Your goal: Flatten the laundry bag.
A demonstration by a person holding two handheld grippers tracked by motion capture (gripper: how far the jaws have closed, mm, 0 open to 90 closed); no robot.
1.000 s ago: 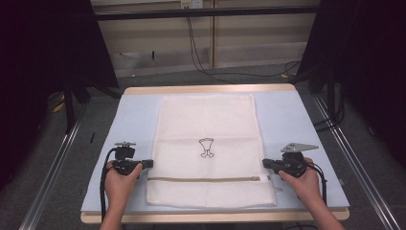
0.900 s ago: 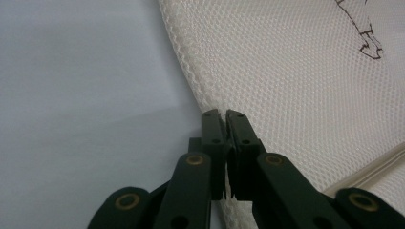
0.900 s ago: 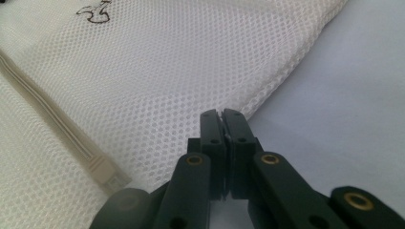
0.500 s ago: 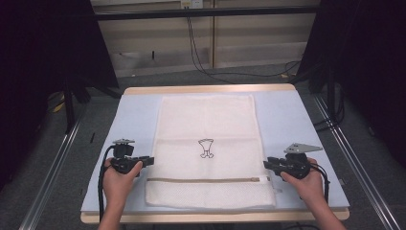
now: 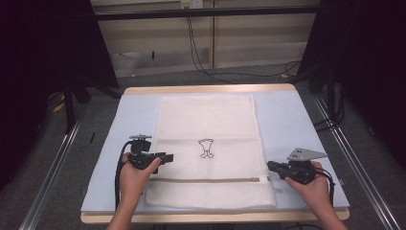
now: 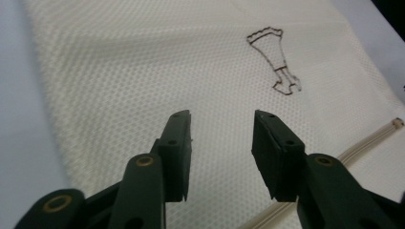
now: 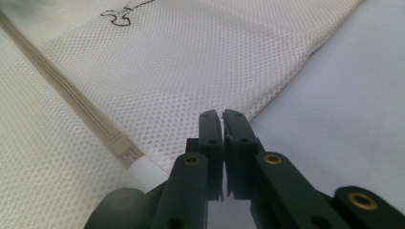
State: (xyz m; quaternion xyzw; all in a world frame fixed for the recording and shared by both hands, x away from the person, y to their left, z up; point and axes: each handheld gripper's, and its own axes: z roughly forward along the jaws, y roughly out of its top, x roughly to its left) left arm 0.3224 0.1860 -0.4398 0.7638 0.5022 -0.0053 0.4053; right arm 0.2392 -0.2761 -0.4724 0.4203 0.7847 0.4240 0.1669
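A white mesh laundry bag [image 5: 206, 124] lies flat on the light blue mat [image 5: 134, 120], with a small dark line drawing [image 5: 206, 148] at its middle and a beige zipper [image 5: 206, 180] across its near part. My left gripper [image 5: 168, 157] hovers over the bag's left edge. In the left gripper view it [image 6: 222, 117] stands open above the mesh [image 6: 119, 71], with the drawing [image 6: 274, 59] beyond it. My right gripper [image 5: 270, 166] sits at the bag's right edge. There its jaws [image 7: 222, 114] are shut, tips at the mesh border [image 7: 191, 62] beside the zipper end [image 7: 122, 145].
The mat covers a wooden table whose rim [image 5: 210, 88] shows at the far side. Bare mat [image 5: 292, 124] lies right of the bag. Cables [image 5: 201, 52] run over the floor behind the table, and metal rails [image 5: 52, 167] flank it.
My left gripper has moved right and slightly forward, onto the bag's left edge. The right gripper has drawn back a little toward the right.
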